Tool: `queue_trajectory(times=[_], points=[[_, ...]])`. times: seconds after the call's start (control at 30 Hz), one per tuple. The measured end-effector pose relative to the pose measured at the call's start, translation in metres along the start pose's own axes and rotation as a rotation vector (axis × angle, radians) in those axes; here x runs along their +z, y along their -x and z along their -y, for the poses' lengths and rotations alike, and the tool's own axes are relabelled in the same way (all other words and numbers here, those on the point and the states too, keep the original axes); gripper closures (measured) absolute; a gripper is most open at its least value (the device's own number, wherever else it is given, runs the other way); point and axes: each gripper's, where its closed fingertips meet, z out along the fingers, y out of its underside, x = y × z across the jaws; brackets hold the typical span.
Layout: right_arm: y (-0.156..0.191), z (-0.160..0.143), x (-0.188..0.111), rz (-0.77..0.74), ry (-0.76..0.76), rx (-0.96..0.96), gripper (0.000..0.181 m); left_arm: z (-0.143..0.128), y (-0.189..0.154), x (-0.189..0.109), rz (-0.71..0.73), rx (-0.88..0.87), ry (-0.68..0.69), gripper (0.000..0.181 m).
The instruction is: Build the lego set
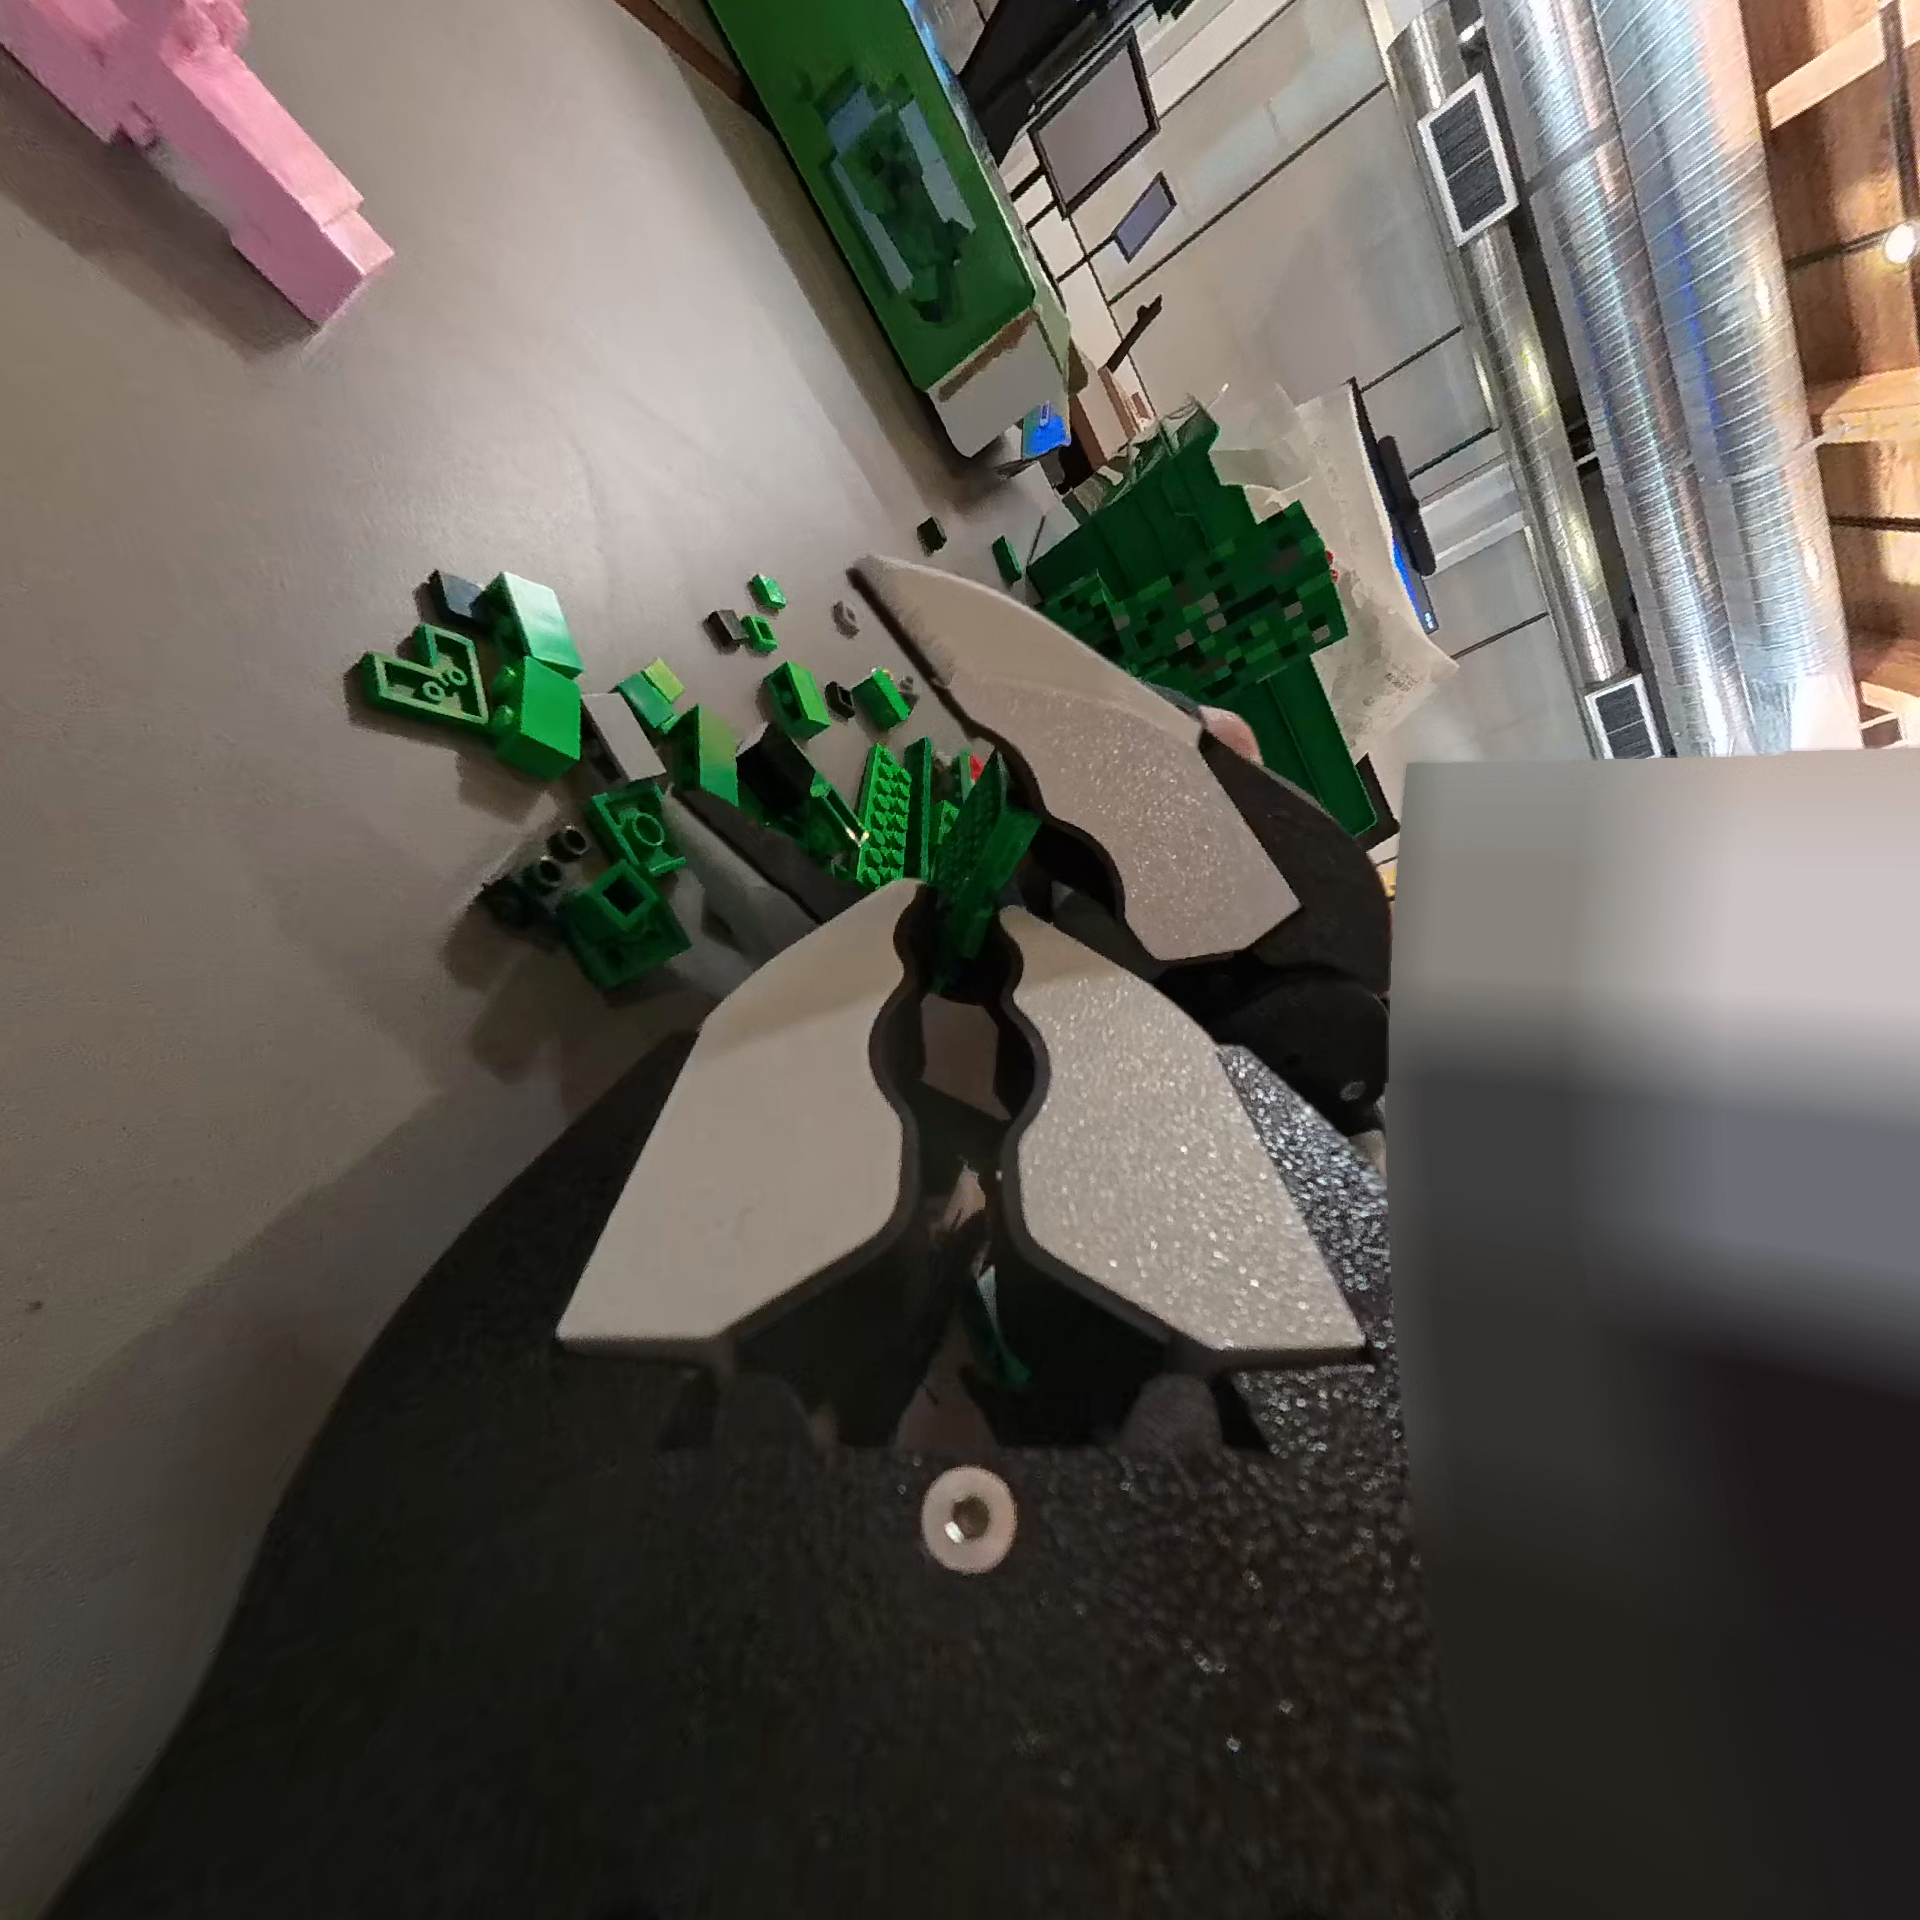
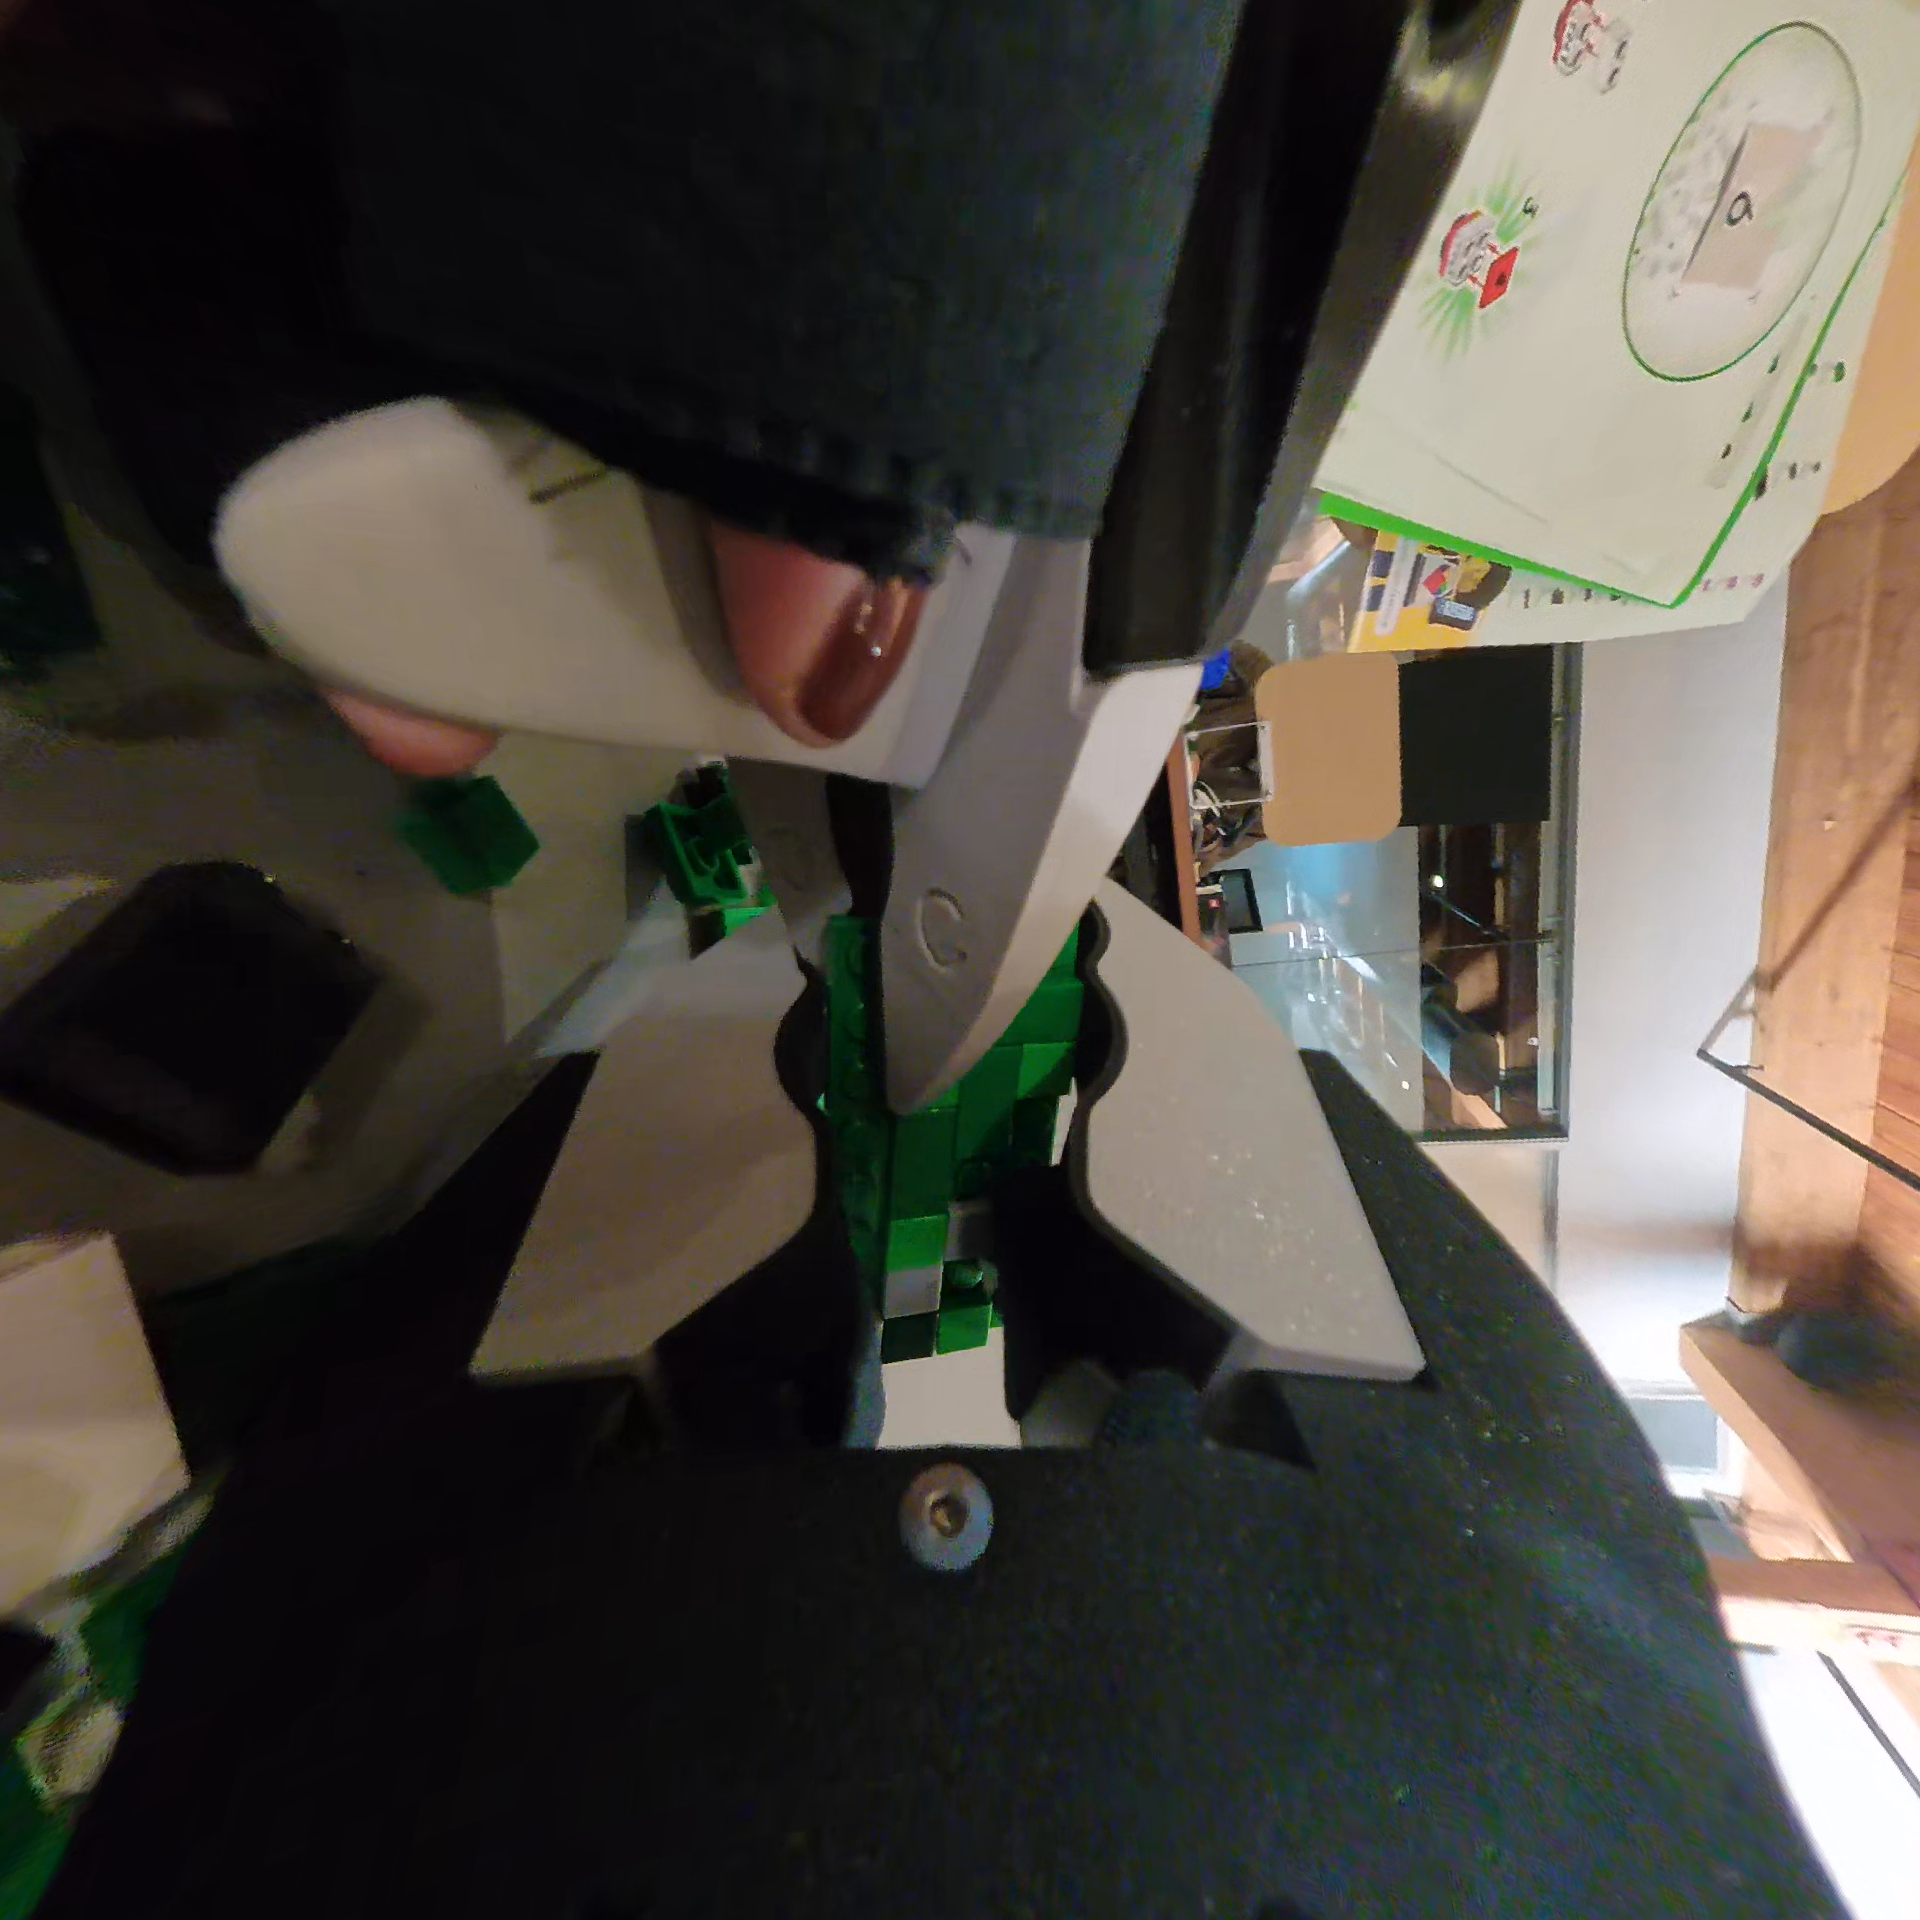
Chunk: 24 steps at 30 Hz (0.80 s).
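Left gripper (image 1: 961,914) is pinching a dark green studded plate (image 1: 982,842) at its tips; the jaws are nearly closed, with only the plate's thickness between them. The plate is standing edge-on, lifted clear of the grey table (image 1: 312,831).

Right gripper (image 2: 940,997) is clamping a partly built green sub-assembly (image 2: 935,1174) of small green, grey and dark tiles; its jaws are set about as wide as that block and are bearing on both of its flanks. In the right wrist view the left gripper's pale fingers are reaching in from above, one fingertip (image 2: 940,1039) overlapping the block's upper end. Whether the plate is already touching the block cannot be told; the finger is hiding the joint.

Judgement: one gripper is steadying the sub-assembly while the other is presenting the plate for pressing on, which would explain the opposed hold.

Loose green pieces (image 1: 540,707) are lying scattered on the table beyond the grippers. The larger green model (image 1: 1195,603) is standing farther back, near the green set box (image 1: 883,187). A pink block figure (image 1: 208,135) is sitting well apart. An instruction sheet (image 2: 1662,312) is showing at the upper right of the right wrist view.
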Motion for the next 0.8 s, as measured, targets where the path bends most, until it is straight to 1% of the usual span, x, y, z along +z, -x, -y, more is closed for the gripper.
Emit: queue_trajectory(times=[0.27, 0.3, 0.33, 0.37, 0.43, 0.57, 0.7, 0.8], points=[[-0.005, 0.002, 0.001, -0.060, 0.026, -0.062, 0.137, 0.004, 0.000, -0.002, -0.018, -0.030, -0.023, 0.174], [-0.009, 0.004, 0.000, -0.097, 0.021, -0.105, 0.141, 0.008, 0.003, -0.005, -0.014, -0.051, -0.056, 0.177], [-0.016, 0.006, -0.003, -0.174, 0.024, -0.177, 0.145, 0.011, 0.000, -0.008, -0.062, -0.086, -0.077, 0.177], [-0.017, 0.007, -0.004, -0.191, 0.022, -0.184, 0.147, 0.012, -0.001, -0.009, -0.073, -0.101, -0.081, 0.177], [-0.013, 0.003, -0.002, -0.140, 0.016, -0.123, 0.146, 0.009, 0.002, -0.007, -0.034, -0.072, -0.068, 0.176], [-0.008, 0.000, -0.002, -0.086, -0.007, -0.024, 0.145, 0.007, 0.003, -0.006, -0.016, -0.052, -0.058, 0.176], [-0.003, -0.005, -0.002, 0.006, -0.015, 0.112, 0.126, 0.003, 0.005, -0.003, 0.017, -0.019, -0.029, 0.176], [0.001, -0.008, -0.001, 0.082, -0.017, 0.202, 0.124, 0.003, 0.004, -0.003, 0.024, 0.000, -0.030, 0.176]])
